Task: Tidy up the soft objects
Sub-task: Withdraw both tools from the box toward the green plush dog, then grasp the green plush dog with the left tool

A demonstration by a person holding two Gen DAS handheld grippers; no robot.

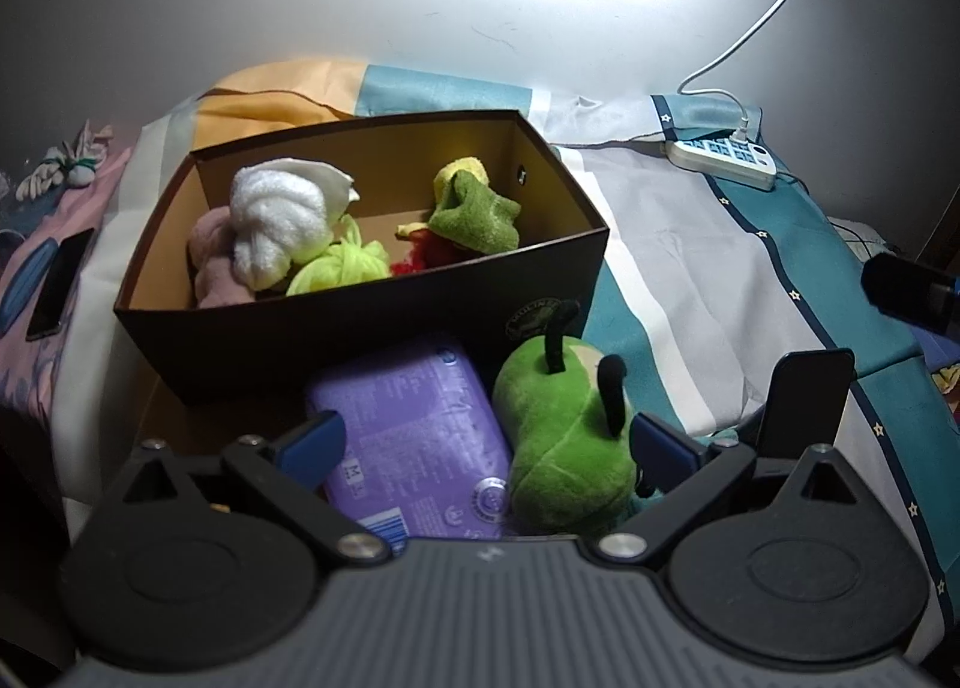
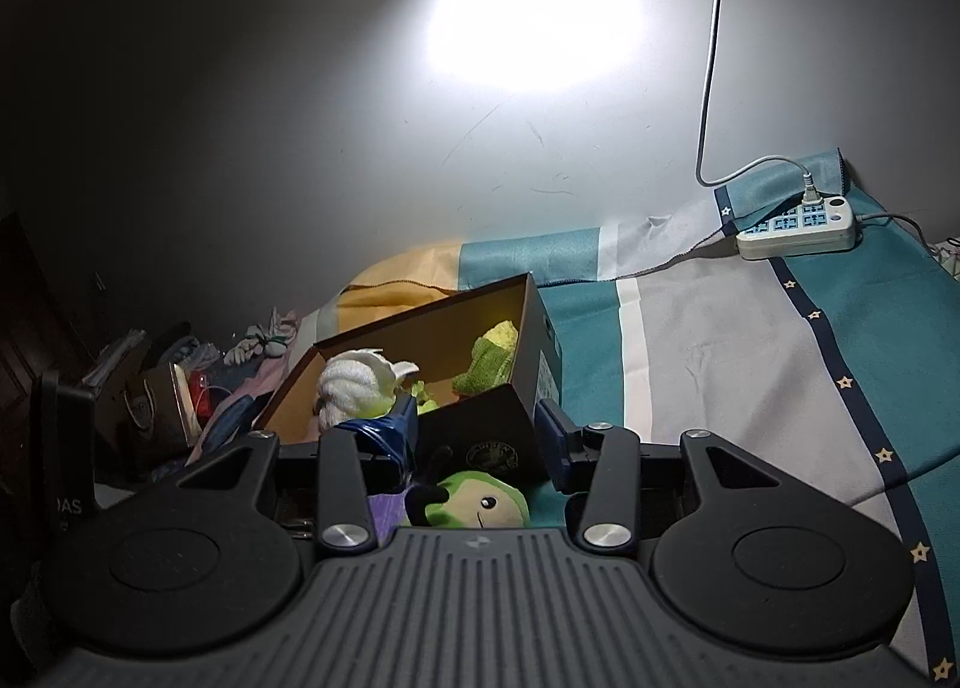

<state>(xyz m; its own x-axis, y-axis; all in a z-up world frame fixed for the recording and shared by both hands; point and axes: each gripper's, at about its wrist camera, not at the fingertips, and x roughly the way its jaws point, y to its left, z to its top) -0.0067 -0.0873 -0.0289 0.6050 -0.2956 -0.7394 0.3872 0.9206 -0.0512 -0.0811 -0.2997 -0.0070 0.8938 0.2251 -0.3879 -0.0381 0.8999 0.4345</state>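
place: home bedroom | cues: bedsheet (image 2: 750,364), power strip (image 2: 798,229), plain wall (image 2: 300,148)

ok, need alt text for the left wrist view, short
The open left gripper hovers over a green plush toy and a purple soft pack lying side by side on a bedspread. Behind them, an open dark box holds a knotted white towel, a yellow-green pouf and a green cloth.

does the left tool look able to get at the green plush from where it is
Probably yes. The green plush lies right ahead of the left tool, between its open fingers, outside the brown box. Nothing covers it; only the purple pack crowds its left side and might get pinched too.
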